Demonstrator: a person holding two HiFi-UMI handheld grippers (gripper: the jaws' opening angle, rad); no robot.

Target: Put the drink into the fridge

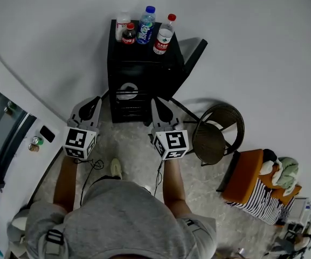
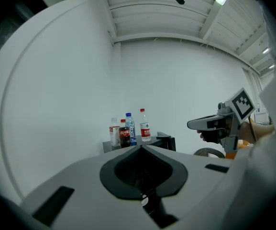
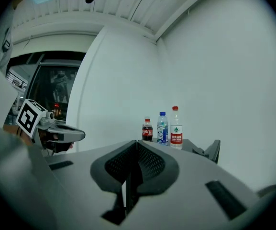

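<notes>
Black fridge (image 1: 139, 82) at upper centre carries four drink bottles (image 1: 146, 25) on top; lower down, left tool (image 1: 92, 104) and right tool (image 1: 159, 107) are both closed, empty.

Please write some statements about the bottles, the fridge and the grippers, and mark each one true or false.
1. The cola bottle stands on top of the black fridge. True.
2. The right gripper holds a bottle. False: its jaws are shut on nothing.
3. A chair stands beside the fridge. True.
4. The blue-capped bottle lies on the floor. False: it stands upright on the fridge.
</notes>
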